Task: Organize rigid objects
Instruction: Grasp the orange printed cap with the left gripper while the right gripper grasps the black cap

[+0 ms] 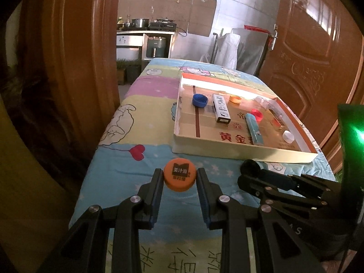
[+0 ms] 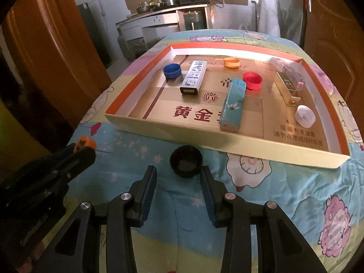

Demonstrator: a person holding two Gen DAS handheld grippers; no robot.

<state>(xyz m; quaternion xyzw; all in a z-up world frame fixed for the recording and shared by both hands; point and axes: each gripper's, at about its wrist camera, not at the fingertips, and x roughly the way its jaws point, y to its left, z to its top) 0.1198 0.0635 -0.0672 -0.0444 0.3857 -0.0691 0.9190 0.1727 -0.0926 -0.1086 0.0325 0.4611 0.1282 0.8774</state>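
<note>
My left gripper (image 1: 179,177) is shut on an orange bottle cap (image 1: 179,180), held above the cartoon-print cloth; the right wrist view shows that cap (image 2: 86,142) at far left. A black cap (image 2: 186,161) lies on the cloth just before the tray's front wall (image 2: 173,129). My right gripper (image 2: 178,170) stands open around it, with a gap showing at the left finger (image 2: 151,177). From the left wrist view the black cap (image 1: 250,166) sits at the right gripper's tips. The shallow cardboard tray (image 1: 227,151) holds a blue cap (image 2: 172,71), a red cap (image 2: 252,80), a teal box (image 2: 233,104) and other small items.
The tray also holds a white box (image 2: 193,77), an orange cap (image 2: 231,63), a gold box (image 2: 287,86) and a white cap (image 2: 304,116). Brown wooden doors (image 1: 314,52) flank the table. A kitchen counter (image 1: 145,31) with pots stands behind.
</note>
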